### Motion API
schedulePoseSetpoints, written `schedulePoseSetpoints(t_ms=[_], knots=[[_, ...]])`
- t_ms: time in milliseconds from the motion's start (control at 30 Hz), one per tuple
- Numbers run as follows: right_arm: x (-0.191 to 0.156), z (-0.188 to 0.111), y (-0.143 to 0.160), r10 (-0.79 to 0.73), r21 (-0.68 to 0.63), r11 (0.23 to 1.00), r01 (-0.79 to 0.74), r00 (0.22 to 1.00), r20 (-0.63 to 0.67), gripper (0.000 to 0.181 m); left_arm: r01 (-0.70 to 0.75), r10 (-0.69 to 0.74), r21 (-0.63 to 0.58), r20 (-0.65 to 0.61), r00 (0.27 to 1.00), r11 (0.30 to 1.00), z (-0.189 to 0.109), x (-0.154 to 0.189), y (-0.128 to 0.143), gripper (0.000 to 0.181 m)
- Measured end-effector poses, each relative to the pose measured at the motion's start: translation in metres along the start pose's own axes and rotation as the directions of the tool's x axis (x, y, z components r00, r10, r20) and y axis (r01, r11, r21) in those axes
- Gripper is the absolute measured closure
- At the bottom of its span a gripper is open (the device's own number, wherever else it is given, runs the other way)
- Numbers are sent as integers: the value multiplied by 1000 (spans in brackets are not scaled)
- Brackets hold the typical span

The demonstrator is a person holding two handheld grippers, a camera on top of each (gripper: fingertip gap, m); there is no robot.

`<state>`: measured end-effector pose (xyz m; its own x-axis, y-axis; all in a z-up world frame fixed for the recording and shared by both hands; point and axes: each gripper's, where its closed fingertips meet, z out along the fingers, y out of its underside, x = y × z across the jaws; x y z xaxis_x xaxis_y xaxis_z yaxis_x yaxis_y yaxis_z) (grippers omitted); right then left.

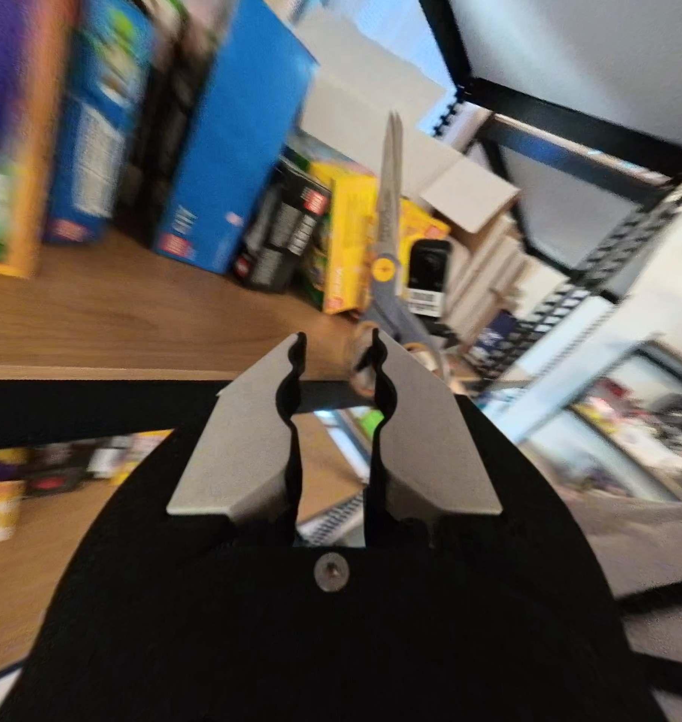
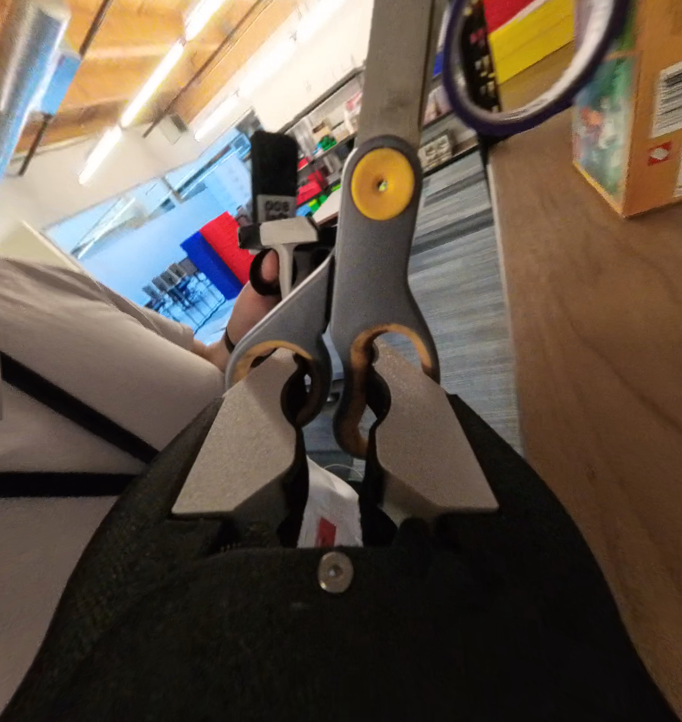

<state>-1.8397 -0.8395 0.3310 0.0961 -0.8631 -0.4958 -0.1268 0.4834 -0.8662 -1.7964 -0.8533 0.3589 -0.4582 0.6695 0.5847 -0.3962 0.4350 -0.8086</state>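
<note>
- One pair of scissors [image 2: 374, 250], grey handles, yellow pivot; one purple tape ring [image 2: 527, 58] near its blades; several boxes [image 1: 230, 156], too blurred to count.
- Wooden worktop [image 1: 116, 320] on black shelving; storeroom beyond.
- My right gripper [image 2: 337, 375]: jaws threaded through both handle loops, blades pointing up.
- My left gripper [image 1: 337, 344]: jaws spread, empty, just short of the scissors.

Scissors [image 2: 374, 250] have matt grey plastic handles and dull metal blades; the shelf [image 2: 605, 351] is smooth wood; boxes [image 1: 230, 156] glossy card
</note>
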Motion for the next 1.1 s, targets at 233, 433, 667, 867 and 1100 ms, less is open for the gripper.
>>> schedulePoseSetpoints(t_ms=[233,433,667,867,1100], knots=[[32,-18,-19,153,21,988,-152,983,-101,145,-236,200,65,342,918,970,-54,-84,-38,144],[29,-16,-36,173,43,984,-170,984,-51,146,-162,134,68,307,942,984,-49,-98,-29,146],[23,-5,-45,167,18,986,-167,986,-25,136,-122,106,42,270,957,992,-48,-103,-20,145],[-2,16,-63,198,33,978,-207,966,167,133,-286,263,41,291,920,957,-51,-104,-48,126],[-3,37,-63,220,-51,976,-214,959,177,131,-543,519,-18,325,791,840,-23,-117,-77,104]])
